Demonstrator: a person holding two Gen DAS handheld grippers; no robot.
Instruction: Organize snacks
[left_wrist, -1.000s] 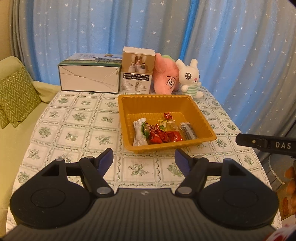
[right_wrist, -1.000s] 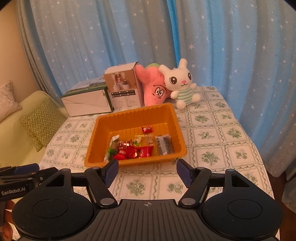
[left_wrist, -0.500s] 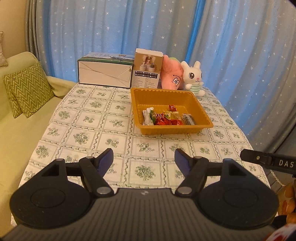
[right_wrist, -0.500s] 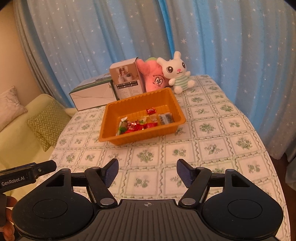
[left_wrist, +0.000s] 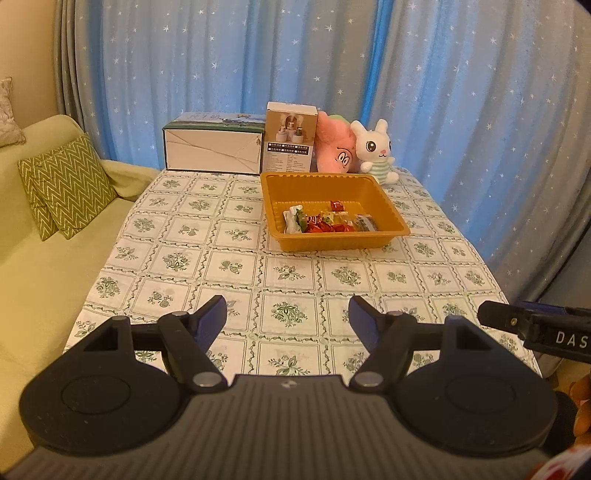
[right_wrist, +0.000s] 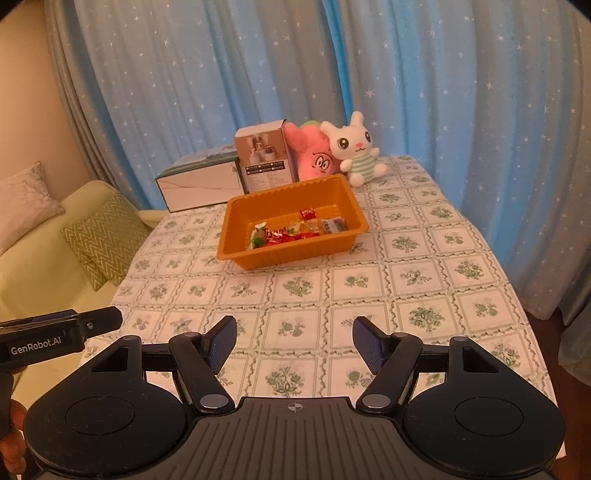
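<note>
An orange tray (left_wrist: 384, 201) stands on the far half of the table and also shows in the right wrist view (right_wrist: 236, 218). Several wrapped snacks (left_wrist: 325, 223) lie in a row near its front wall, seen too in the right wrist view (right_wrist: 295, 230). My left gripper (left_wrist: 287, 317) is open and empty, held above the table's near edge, well short of the tray. My right gripper (right_wrist: 294, 341) is open and empty, likewise far back from the tray. Each gripper's tip shows at the edge of the other's view.
The table has a green-patterned cloth (left_wrist: 236, 266). Behind the tray stand a long white box (left_wrist: 212, 146), a small upright box (left_wrist: 290, 138), a pink plush (left_wrist: 334, 149) and a white bunny plush (left_wrist: 375, 151). A sofa with a zigzag cushion (left_wrist: 62, 184) is left. Blue curtains hang behind.
Both grippers have drawn back from the tray toward the table's near edge, and stay open. The tray and snacks have not moved.
</note>
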